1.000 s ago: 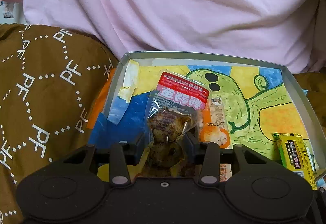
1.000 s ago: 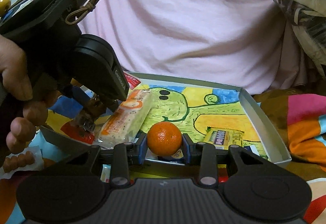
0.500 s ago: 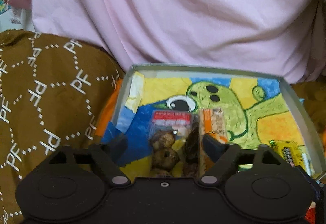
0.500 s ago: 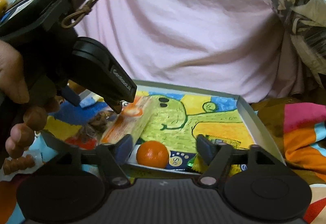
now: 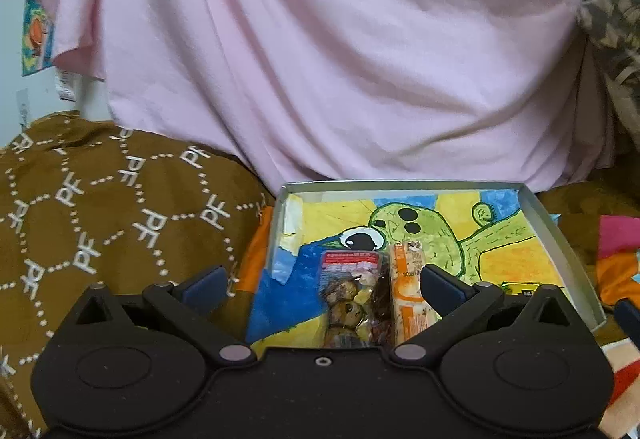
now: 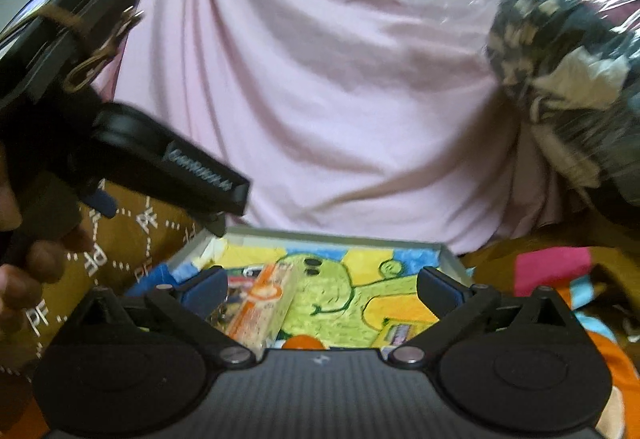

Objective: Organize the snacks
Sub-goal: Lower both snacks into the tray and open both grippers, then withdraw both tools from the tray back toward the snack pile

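Snacks sit in the shallow grey box (image 5: 560, 235), on its painted liner with the green cartoon figure. Clear packet with red label (image 5: 352, 291) lies flat near the box's left side, on the blue and yellow patch. Orange-and-white bar (image 5: 408, 291) lies right beside it, touching along the long edge. Yellow packet (image 5: 520, 287) is well apart, near the right wall, mostly hidden behind my left gripper's finger.

My left gripper (image 5: 320, 285): jaws have just been opening and now stand fully spread. Red-label packet and the bar show in the gap between the fingers, but neither pad touches them. Nothing held. It's tilted down toward the box.

My right gripper (image 6: 320, 289): jaws have just been opening too, now spread wide, nothing pinched. Tangerine (image 6: 304, 342) lies in the box at the near edge, only its top showing above the gripper body, clear of both pads. In this view the bar (image 6: 264, 307) runs diagonally on the left half, and the yellow packet (image 6: 398, 333) lies on the right near the right finger, blurred.

Left gripper also shows from the side in the right wrist view, upper left, above the box's left corner, with my left hand (image 6: 24, 271) wrapped on its handle.

Box sits on brown patterned fabric (image 5: 100, 223); pink cloth (image 5: 320, 59) hangs behind it.
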Demonstrator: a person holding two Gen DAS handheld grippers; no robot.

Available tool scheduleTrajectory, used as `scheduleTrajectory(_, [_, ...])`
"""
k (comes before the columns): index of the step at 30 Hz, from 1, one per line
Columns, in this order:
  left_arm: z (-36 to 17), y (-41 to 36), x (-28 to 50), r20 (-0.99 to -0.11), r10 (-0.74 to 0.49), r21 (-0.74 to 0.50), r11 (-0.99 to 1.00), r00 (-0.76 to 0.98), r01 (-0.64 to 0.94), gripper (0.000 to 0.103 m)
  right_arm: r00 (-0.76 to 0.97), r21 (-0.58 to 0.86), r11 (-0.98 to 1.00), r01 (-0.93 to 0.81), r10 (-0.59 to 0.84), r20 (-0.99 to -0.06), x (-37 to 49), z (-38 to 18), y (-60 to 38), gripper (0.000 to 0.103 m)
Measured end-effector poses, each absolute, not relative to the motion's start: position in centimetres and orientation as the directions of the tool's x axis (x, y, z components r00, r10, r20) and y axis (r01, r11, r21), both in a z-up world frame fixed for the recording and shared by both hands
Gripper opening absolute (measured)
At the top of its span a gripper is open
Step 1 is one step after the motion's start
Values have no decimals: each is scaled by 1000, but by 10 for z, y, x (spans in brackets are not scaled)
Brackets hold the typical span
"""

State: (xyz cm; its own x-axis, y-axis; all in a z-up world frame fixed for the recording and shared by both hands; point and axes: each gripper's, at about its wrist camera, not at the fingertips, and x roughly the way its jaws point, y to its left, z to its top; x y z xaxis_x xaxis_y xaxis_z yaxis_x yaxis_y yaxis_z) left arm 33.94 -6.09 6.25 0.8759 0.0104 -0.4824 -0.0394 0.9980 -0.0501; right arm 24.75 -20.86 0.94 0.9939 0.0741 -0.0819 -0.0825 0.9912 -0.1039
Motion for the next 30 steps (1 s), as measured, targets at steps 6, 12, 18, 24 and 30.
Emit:
scheduleTrajectory(6, [67, -58, 298, -470, 1, -85, 995, 883, -46, 102, 998, -73, 996, -54, 52, -29, 212, 21, -217, 103])
scheduleTrajectory(12, [70, -54, 258, -463, -7, -83, 996, 887, -36, 102, 998, -73, 996, -55, 56, 11, 174, 28, -217, 103])
scheduleTrajectory(18, [64, -42, 220, -453, 0, -86, 995, 891, -44, 102, 998, -59, 996, -67, 67, -1, 143, 29, -216, 103])
scheduleTrajectory(24, [54, -25, 188, -462, 18, -99, 993, 887, -71, 102, 994, -43, 995, -89, 87, -61, 116, 23, -211, 103])
scheduleTrajectory(30, [38, -9, 160, -486, 35, -101, 990, 873, -96, 102, 984, -20, 995, -99, 95, -148, 96, 17, -209, 103])
